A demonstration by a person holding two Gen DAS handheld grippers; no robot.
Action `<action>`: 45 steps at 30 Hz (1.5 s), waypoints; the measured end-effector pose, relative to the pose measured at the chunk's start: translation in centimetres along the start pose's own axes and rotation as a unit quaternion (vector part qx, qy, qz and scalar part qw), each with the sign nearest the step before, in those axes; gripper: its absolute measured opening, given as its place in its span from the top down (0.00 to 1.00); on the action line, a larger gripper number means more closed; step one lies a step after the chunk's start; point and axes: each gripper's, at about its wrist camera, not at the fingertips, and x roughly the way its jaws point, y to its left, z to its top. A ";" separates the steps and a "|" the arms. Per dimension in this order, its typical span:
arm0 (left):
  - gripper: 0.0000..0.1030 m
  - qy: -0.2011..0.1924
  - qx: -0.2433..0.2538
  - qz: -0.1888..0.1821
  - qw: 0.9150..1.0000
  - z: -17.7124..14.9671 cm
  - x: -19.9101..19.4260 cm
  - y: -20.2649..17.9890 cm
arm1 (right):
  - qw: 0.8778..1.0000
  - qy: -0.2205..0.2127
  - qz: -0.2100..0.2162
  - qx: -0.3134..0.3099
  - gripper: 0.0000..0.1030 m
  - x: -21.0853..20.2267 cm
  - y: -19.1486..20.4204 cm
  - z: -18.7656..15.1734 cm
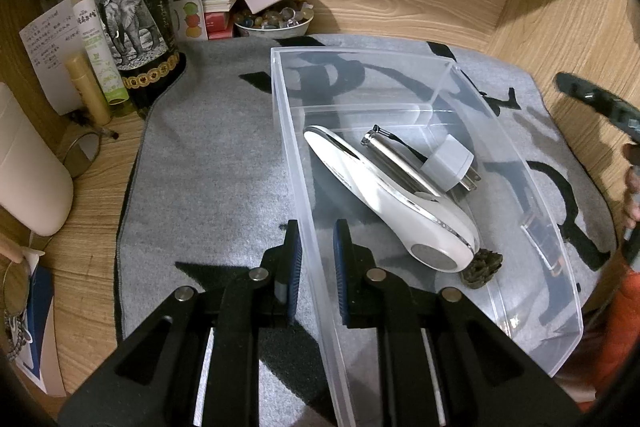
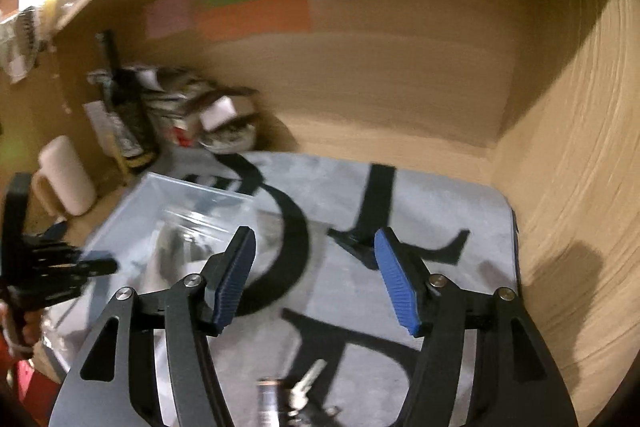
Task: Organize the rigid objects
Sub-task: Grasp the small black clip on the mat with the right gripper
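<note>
A clear plastic box (image 1: 440,67) with dividers lies on the grey mat (image 1: 208,167). Inside it are a white handheld device (image 1: 384,195), a silver metal cylinder (image 1: 394,159), a grey plug adapter (image 1: 450,161) and a dark lumpy piece (image 1: 482,267). My left gripper (image 1: 318,259) is shut on the box's near left wall, one pad on each side. My right gripper (image 2: 316,275) is open and empty, held above the mat to the right of the box (image 2: 192,203). A bunch of keys (image 2: 306,385) and a small silver item (image 2: 266,397) lie on the mat below it, blurred.
At the back left stand a dark bottle with an elephant label (image 1: 128,15), a green spray bottle (image 1: 96,39), a bowl of beads (image 1: 276,21) and stacked papers. A white mug (image 2: 66,175) stands left of the mat. Wooden walls (image 2: 560,167) close in behind and on the right.
</note>
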 end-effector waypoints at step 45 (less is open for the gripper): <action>0.87 -0.001 0.002 0.000 1.000 -0.1 0.0 0.2 | 0.999 0.043 0.019 -0.009 0.85 4.3 -0.7 0.0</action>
